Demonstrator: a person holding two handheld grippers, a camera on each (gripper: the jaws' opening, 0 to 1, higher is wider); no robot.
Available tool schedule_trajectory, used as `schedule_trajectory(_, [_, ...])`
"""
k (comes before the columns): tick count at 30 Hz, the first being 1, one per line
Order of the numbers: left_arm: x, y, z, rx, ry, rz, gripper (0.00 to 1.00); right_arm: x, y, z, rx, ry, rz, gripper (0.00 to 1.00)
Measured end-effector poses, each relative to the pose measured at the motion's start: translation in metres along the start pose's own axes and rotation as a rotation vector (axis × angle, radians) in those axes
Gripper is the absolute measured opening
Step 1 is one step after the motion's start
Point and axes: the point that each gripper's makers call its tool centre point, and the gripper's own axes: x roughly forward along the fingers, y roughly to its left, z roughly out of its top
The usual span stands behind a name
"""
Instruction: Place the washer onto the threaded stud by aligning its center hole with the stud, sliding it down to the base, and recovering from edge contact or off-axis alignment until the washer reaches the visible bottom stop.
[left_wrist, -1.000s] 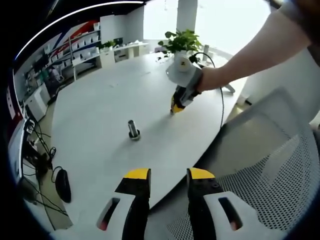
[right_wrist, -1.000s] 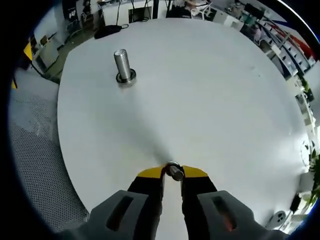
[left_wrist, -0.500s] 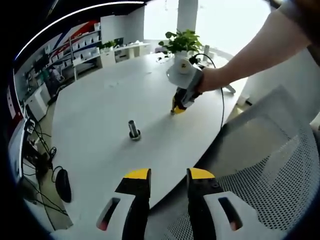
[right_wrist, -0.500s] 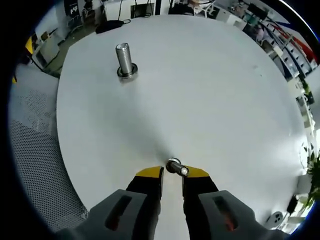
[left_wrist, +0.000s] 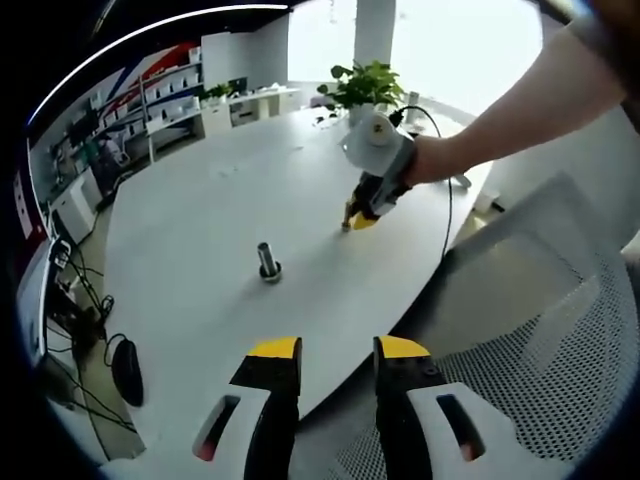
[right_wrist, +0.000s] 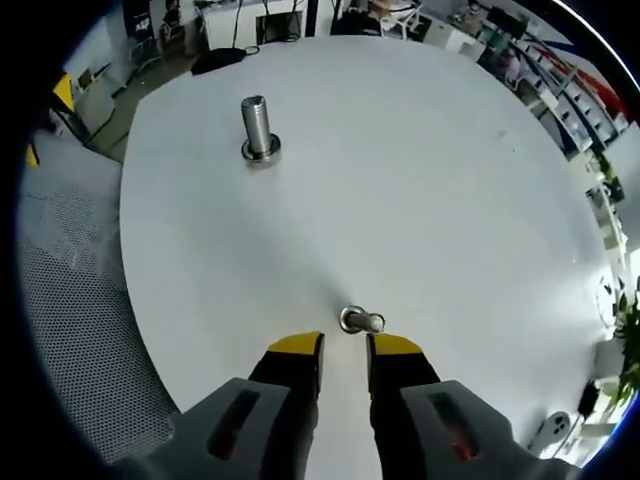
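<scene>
A small shiny metal ring washer (right_wrist: 360, 321) is seen lying on the round white counter (right_wrist: 430, 180), just ahead of the yellow-tipped right gripper (right_wrist: 343, 346) — jaws parted, nothing held, tips apart from the washer. The upright grey threaded steel stud (right_wrist: 256, 122) stands well away toward the far-left of the counter in the right gripper view, with what looks like a collar or washer already at its base; which one cannot be told. In the left gripper view the left gripper (left_wrist: 336, 351) is held off the counter edge over a white mesh chair (left_wrist: 560, 350), jaws parted and empty, with the stud (left_wrist: 267, 259) ahead. The washer is judged light, rigid and slick — thin enough to be hard to lift off a flat surface and likely to skate or flip if pinched off-centre. A pinch across the outer rim at opposite points is suggested, hole left unobstructed and kept level for the stud.
</scene>
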Motion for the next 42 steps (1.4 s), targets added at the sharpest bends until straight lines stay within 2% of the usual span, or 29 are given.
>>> schedule_trajectory(5, [0.000, -0.001, 0.000, 0.004, 0.002, -0.004, 0.27, -0.011, 0.001, -0.004, 0.032, -0.019, -0.010, 0.20])
schedule_trajectory(10, [-0.001, -0.002, 0.004, -0.002, -0.023, -0.012, 0.27, -0.026, 0.007, -0.004, 0.057, -0.066, -0.017, 0.20])
schedule_trajectory(17, [0.000, -0.005, 0.004, 0.001, -0.020, -0.030, 0.27, -0.050, 0.011, -0.022, 0.074, -0.084, -0.027, 0.20])
schedule_trajectory(24, [0.001, -0.008, 0.003, 0.012, -0.015, -0.042, 0.27, -0.085, 0.007, -0.027, 0.216, -0.193, -0.060, 0.20])
schedule_trajectory(28, [0.000, -0.008, 0.004, 0.008, -0.023, -0.040, 0.27, -0.104, 0.012, -0.023, 0.209, -0.229, -0.068, 0.20])
schedule_trajectory(33, [-0.002, -0.006, 0.006, 0.010, -0.035, -0.029, 0.27, -0.133, 0.022, -0.015, 0.200, -0.305, -0.078, 0.20])
schedule_trajectory(37, [-0.003, -0.005, 0.007, 0.011, -0.044, -0.021, 0.27, -0.147, 0.028, -0.012, 0.217, -0.349, -0.088, 0.20])
schedule_trajectory(39, [-0.003, -0.006, 0.007, 0.018, -0.044, -0.022, 0.27, -0.157, 0.033, -0.009, 0.245, -0.391, -0.093, 0.20])
schedule_trajectory(42, [-0.001, -0.013, 0.005, 0.063, -0.022, -0.037, 0.27, -0.164, 0.038, -0.009, 0.261, -0.418, -0.100, 0.20])
